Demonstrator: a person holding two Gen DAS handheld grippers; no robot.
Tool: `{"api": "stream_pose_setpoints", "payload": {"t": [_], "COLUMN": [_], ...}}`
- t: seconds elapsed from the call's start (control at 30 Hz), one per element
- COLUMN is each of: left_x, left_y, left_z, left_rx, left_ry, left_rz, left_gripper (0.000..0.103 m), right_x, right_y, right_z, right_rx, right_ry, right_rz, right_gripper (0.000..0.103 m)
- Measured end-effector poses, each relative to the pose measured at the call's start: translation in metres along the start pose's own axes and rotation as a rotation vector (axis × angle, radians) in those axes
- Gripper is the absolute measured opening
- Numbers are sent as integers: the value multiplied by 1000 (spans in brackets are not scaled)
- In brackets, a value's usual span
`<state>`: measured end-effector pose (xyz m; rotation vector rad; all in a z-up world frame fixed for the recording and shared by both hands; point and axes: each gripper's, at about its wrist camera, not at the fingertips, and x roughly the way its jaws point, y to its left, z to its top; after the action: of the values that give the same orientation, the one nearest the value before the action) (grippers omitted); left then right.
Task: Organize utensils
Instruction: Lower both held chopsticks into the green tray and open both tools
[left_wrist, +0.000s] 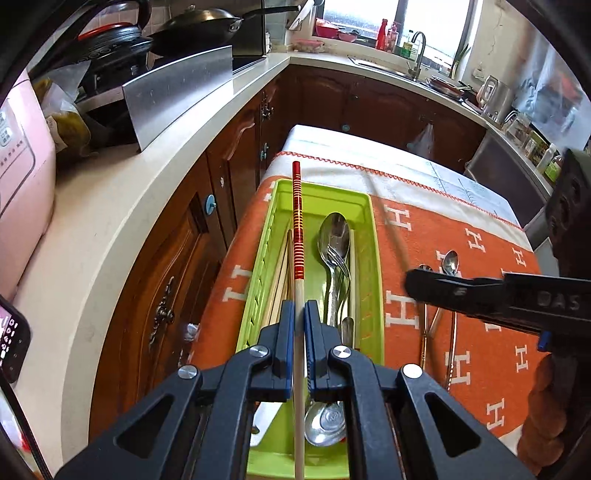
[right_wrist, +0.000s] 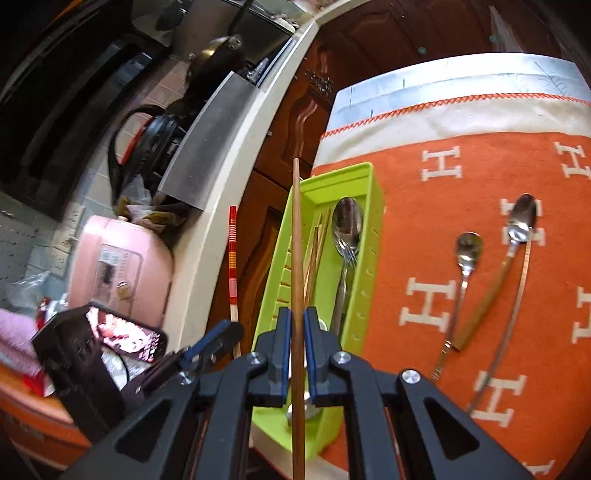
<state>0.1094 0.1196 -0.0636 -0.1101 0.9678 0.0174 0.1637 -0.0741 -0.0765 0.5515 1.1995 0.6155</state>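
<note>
Gripping: the left gripper (left_wrist: 299, 308) holds a red-banded chopstick (left_wrist: 297, 229) between its blue pads, jaws pressed against the pale shaft.
Left chopstick position: it runs straight ahead from the jaws over the green tray (left_wrist: 373, 236), its red tip reaching past the far rim; in the right wrist view the same stick (right_wrist: 232, 258) stands left of the tray, in front of the counter edge.
Right gripper: the right gripper (right_wrist: 297, 314) is closed on a plain wooden chopstick (right_wrist: 296, 236) — the stick passes between the blue pads and points up past the tray's near-left corner.
Right gripper seen from the left: its black body (left_wrist: 491, 295) reaches in from the right, above the loose cutlery on the cloth.
Tray contents: a large spoon (left_wrist: 334, 236) with a fork (left_wrist: 341, 266) lying on it, wooden chopsticks (left_wrist: 282, 269) along the left side, one more pale stick at the right wall, and another spoon bowl (left_wrist: 325, 424) at the near end.
Tray place: on the orange cloth (right_wrist: 424, 206) with white H letters, near the cloth's left edge, beside the dark wooden cabinets (left_wrist: 177, 258).
Loose utensils: two spoons (right_wrist: 469, 247) and (right_wrist: 521, 218) lie on the cloth well right of the tray, with a thin metal strip (right_wrist: 517, 295) curving beside them — whether it is tongs or a handle I cannot tell.
Counter: a pink appliance (right_wrist: 125, 262) and a phone (right_wrist: 129, 336) sit on the pale counter (left_wrist: 110, 221).
</note>
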Motion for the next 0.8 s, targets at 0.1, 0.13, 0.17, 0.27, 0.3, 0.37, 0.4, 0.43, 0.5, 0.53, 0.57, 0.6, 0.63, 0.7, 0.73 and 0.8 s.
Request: {"api": "stream_pose_setpoints", "payload": {"t": [0.1,0.13,0.17,0.27,0.3,0.37,0.4,0.43,0.5,0.53,0.57,0.6,0.63,0.7,0.73,0.8], "left_x": [7,11,12,16,17,19,20,20,19,18,17,16,15,12,11,9], "left_y": [-2,-2,-3,-3,-2,-2,-3,-4,-7,-9,-13,-15,-18,-30,-34,-47], "left_z": [2,2,2,1,1,0,-1,-1,-1,-1,-1,-1,-1,-1,-1,-1], "left_rx": [10,6,5,-9,-15,-24,-25,-24,-25,-25,-23,-21,-17,3,10,37], "left_ry": [-2,0,1,13,17,22,23,24,22,22,20,18,16,10,9,7], "left_rz": [25,21,17,5,-2,-12,-17,-18,-27,-34,-45,-53,-61,-84,-90,-109], "left_gripper": [8,11,11,11,12,12,12,13,14,15,17,19,22,23,23,24], "right_x": [13,15,15,10,6,-3,-9,-13,-22,-27,-33,-38,-43,-53,-57,-66], "right_y": [2,1,0,-9,-12,-18,-24,-28,-38,-44,-50,-56,-62,-70,-75,-83], "right_z": [3,4,4,3,3,3,3,2,1,1,0,-1,-1,-4,-5,-10], "right_rx": [-12,-11,-8,5,5,-2,-9,-12,-14,-9,-2,6,14,26,32,44], "right_ry": [28,30,31,27,19,1,-7,-14,-29,-36,-43,-49,-55,-72,-80,-93], "right_rz": [-59,-65,-63,-74,-83,-112,-136,-156,-196,-215,-225,-233,-244,-271,-281,-299], "right_gripper": [9,9,9,9,9,9,9,9,9,9,9,9,9,9,9,9]}}
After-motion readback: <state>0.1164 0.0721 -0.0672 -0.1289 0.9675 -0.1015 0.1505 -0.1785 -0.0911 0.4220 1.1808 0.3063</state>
